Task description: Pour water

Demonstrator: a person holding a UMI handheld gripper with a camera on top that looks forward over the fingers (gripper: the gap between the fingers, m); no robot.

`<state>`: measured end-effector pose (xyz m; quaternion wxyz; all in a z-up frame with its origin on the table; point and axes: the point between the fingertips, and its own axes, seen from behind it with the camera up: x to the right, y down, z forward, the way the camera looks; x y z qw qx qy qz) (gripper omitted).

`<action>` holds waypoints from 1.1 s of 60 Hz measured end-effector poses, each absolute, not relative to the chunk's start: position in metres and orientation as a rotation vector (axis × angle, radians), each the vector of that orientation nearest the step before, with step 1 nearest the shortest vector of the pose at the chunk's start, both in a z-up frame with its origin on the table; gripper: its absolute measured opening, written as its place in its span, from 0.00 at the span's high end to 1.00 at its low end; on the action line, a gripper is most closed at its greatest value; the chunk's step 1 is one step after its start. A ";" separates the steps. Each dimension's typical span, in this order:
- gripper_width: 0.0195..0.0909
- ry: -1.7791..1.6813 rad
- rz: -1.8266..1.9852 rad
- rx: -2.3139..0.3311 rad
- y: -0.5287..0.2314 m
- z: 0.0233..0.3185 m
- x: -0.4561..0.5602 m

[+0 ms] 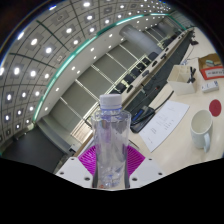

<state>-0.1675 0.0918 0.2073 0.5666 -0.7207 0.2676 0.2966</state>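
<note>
- clear plastic water bottle (109, 140) with a white cap stands between the fingers of the tool (108, 168), which is clamped on its lower body; the magenta pads (90, 158) show pressed against it on both sides, so the bottle is carried rather than resting on anything.
- the bottle looks lined up with the fingers while the whole room behind it leans hard, so the tool seems rolled over with the bottle; that reads as a lift or the start of a tip, though the cap looks to be on and i see no water leaving.
- gripping low on the body leaves the neck free to swing toward a target, which suits pouring.
- a white mug (202, 129) sits on the worktop (160, 150) just ahead and to one side of the bottle, the likely receiver; it stands upright with its mouth open toward the bottle.
- a sheet of white paper (165, 122) lies between bottle and mug, close enough to get wet if the pour misses.
- a red disc (214, 107) lies beyond the mug, possibly a lid or coaster; i cannot tell which.
- farther off, a small box (209, 66) and dark monitors line the worktop under a ceiling of round lights.
</note>
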 end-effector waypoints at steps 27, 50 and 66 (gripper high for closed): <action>0.77 1.377 1.623 -1.069 0.081 0.218 -0.088; 0.77 1.510 1.732 -0.981 0.076 0.192 -0.065; 0.77 1.101 1.370 -1.417 0.077 0.231 -0.064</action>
